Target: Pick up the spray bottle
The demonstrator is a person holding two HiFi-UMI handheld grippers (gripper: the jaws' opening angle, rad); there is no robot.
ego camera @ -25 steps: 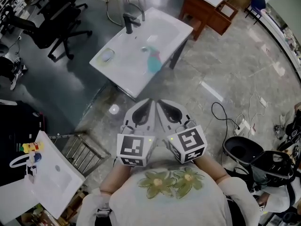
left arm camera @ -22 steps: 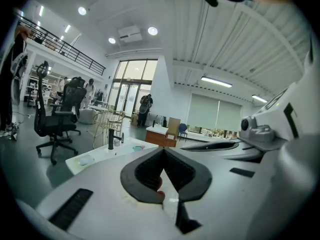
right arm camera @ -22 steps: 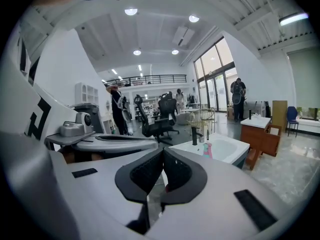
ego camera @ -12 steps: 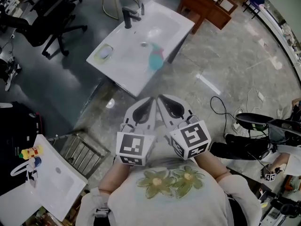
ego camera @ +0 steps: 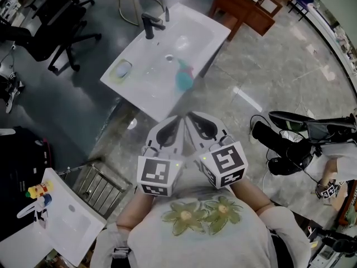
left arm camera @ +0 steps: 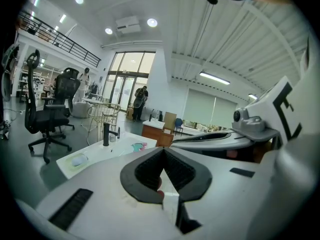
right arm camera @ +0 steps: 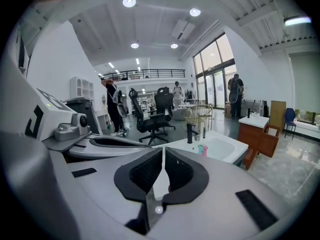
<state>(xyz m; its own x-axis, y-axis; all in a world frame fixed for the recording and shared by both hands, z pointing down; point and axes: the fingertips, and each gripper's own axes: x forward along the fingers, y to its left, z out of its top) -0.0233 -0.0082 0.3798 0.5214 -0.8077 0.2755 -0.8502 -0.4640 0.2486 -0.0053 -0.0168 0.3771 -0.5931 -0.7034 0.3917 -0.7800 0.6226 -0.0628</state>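
The teal spray bottle (ego camera: 183,77) with a pink top lies on the white sink basin (ego camera: 196,41), near the basin's right edge. It is small and far off in the left gripper view (left arm camera: 138,146) and in the right gripper view (right arm camera: 202,150). My left gripper (ego camera: 176,121) and right gripper (ego camera: 189,121) are held side by side close to my chest, well short of the basin, over the floor. Both point toward the basin. In each gripper's own view, the left gripper (left arm camera: 164,150) and the right gripper (right arm camera: 163,150) have their jaws together with nothing between them.
A black faucet (ego camera: 149,24) and a soap dish (ego camera: 122,68) sit on the basin. Office chairs (ego camera: 50,21) stand at the left, a wooden desk (ego camera: 245,10) at the back right, and a metal rack (ego camera: 97,183) and a white table (ego camera: 67,222) at the lower left. A person with black gear (ego camera: 295,141) is on the right.
The grippers keep their pose, both shut. The basin has drifted slightly left in the head view. A person with black gear has come further into view on the right.
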